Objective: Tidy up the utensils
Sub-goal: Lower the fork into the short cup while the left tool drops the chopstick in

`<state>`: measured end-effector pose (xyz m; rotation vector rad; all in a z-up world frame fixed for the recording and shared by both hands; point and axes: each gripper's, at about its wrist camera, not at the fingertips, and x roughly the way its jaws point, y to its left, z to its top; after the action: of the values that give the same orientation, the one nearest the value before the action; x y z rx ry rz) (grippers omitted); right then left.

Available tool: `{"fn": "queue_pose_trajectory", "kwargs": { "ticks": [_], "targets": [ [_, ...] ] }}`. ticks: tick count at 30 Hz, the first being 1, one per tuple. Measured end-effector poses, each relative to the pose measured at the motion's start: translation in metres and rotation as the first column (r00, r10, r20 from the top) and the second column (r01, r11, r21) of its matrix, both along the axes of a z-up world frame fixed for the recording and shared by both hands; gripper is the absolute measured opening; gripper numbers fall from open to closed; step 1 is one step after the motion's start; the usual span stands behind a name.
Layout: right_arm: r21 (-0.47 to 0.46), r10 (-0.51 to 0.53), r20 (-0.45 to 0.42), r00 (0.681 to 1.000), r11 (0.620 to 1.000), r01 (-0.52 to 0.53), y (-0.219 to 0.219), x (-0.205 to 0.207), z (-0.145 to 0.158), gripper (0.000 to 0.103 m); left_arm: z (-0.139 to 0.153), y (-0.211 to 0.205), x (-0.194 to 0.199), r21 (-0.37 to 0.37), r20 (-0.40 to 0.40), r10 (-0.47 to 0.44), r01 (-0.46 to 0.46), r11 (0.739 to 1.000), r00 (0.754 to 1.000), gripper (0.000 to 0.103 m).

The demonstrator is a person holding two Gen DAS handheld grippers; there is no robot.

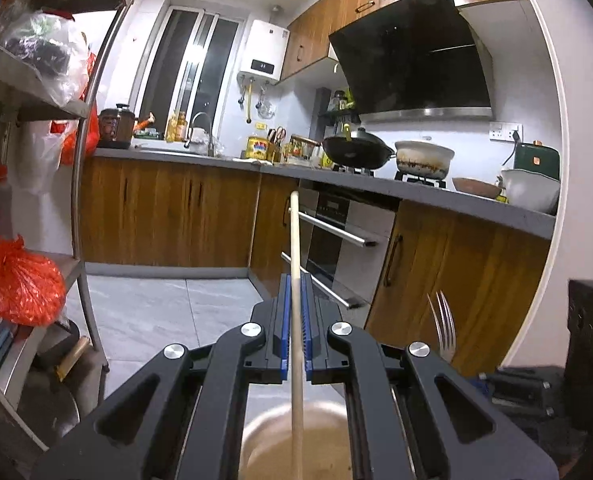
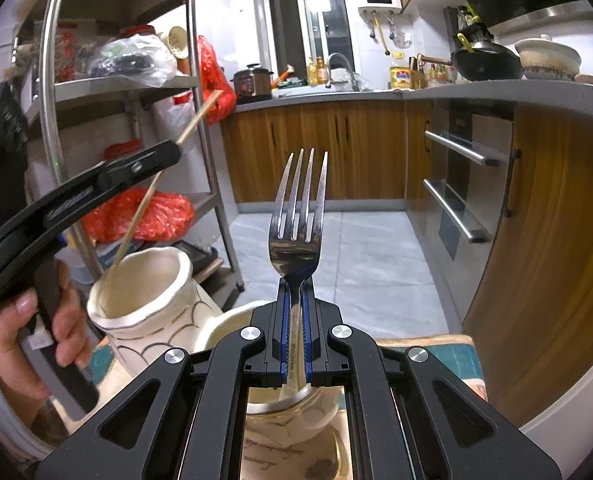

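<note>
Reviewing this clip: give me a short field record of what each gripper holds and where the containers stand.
setting: home kitchen
left gripper: shut on wooden chopstick
chopstick position: lower end inside the cream ceramic vase
right gripper: shut on metal fork, tines pointing up
fork position: handle reaches down into a glass jar
person: hand grips the left gripper's handle
step status: both utensils gripped, neither released

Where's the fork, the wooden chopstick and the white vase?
fork (image 2: 296,240), right wrist view, on its shiny neck below the prongs.
chopstick (image 1: 295,248), left wrist view, mid-shaft.
white vase (image 2: 156,320), right wrist view, outer wall.
</note>
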<state>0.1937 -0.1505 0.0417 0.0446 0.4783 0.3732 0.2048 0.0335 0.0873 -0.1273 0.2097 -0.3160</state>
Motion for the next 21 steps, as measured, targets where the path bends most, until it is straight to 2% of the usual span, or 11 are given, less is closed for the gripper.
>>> {"fn": "queue_pose_trajectory", "kwargs": {
  "ticks": [3,7,12,13,15,17,19,21],
  "targets": [
    [0.001,-0.003,-0.01,1.0,1.0,0.003,-0.001,0.001,-0.002,0.007,-0.005,0.006,-0.01,0.034,-0.03,-0.003,0.004,0.999,1.0,0.005],
    [-0.005,-0.01,-0.025,1.0,1.0,0.01,-0.001,0.003,-0.005,0.007,-0.012,0.006,-0.025,0.129,-0.079,-0.015,0.025,0.991,0.997,0.005],
    [-0.021,-0.026,-0.042,0.999,0.999,0.025,0.0,0.003,-0.007,0.007,-0.015,0.006,-0.037,0.181,-0.127,-0.009,0.033,0.983,0.992,0.005],
    [-0.026,-0.029,-0.041,0.999,0.999,0.028,0.0,0.002,-0.006,0.009,-0.015,0.006,-0.04,0.192,-0.128,-0.009,0.033,0.981,0.992,0.005],
    [-0.023,-0.026,-0.043,0.999,0.999,0.025,-0.002,0.0,-0.005,0.024,-0.013,0.005,-0.044,0.208,-0.124,-0.008,0.034,0.978,0.992,0.007],
    [-0.022,-0.028,-0.033,0.999,0.999,0.027,-0.004,-0.006,-0.002,0.042,-0.01,0.007,-0.051,0.214,-0.121,-0.001,0.027,0.976,0.993,0.019],
    [-0.025,-0.029,-0.016,0.999,0.999,0.029,-0.006,-0.012,0.001,0.051,-0.008,0.01,-0.059,0.207,-0.107,0.008,0.014,0.978,0.994,0.052],
    [-0.02,-0.031,-0.006,0.999,0.999,0.031,-0.01,-0.021,0.005,0.061,-0.005,0.012,-0.069,0.2,-0.089,0.014,0.004,0.98,0.996,0.065]
  ]
}}
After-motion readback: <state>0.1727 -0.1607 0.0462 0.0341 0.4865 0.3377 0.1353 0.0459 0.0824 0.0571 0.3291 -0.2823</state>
